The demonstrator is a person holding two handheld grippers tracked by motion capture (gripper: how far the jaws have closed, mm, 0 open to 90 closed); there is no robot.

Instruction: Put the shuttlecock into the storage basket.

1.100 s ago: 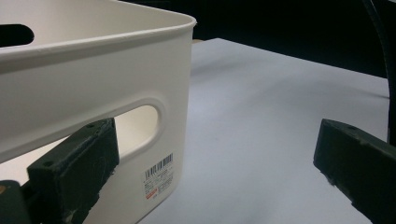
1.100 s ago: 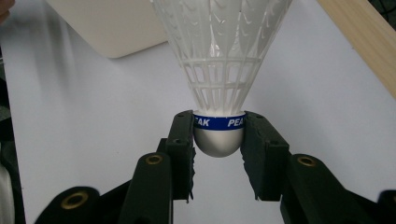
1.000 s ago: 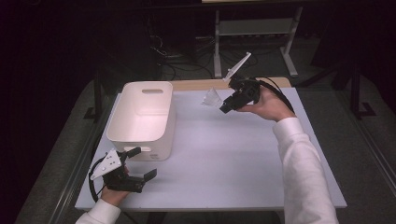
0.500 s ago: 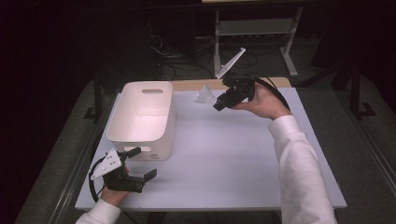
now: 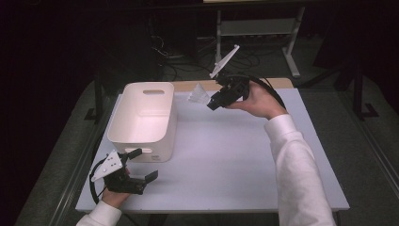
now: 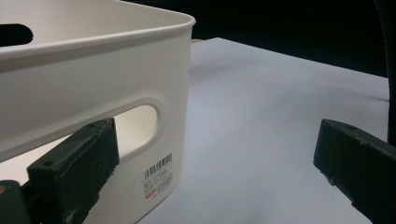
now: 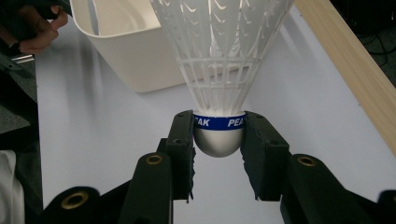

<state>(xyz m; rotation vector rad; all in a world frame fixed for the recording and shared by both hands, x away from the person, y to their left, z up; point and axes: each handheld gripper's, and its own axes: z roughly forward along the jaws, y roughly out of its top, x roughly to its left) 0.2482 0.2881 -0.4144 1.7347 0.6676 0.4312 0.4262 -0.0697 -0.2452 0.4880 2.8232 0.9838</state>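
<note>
A white plastic shuttlecock [image 7: 219, 70] with a blue band on its rounded cork is clamped by the cork in my right gripper [image 7: 218, 135]. From the high view, that right gripper [image 5: 214, 102] holds the shuttlecock [image 5: 199, 94] above the far part of the table, just right of the white bin [image 5: 143, 117], skirt pointing toward the bin. My left gripper [image 5: 143, 165] rests open at the table's near left corner, right by the bin's near wall. Its jaws stand wide apart with nothing between them, the bin's handle slot [image 6: 140, 123] close ahead.
The white table [image 5: 226, 160] has a wooden strip [image 5: 277, 82] along its far edge. A metal rack [image 5: 256, 33] and cables stand on the floor beyond. The bin [image 6: 93, 70] carries a barcode sticker [image 6: 158, 175] low on its near wall.
My right gripper has carried the shuttlecock leftward, closer to the bin. The left gripper has stayed where it was.
</note>
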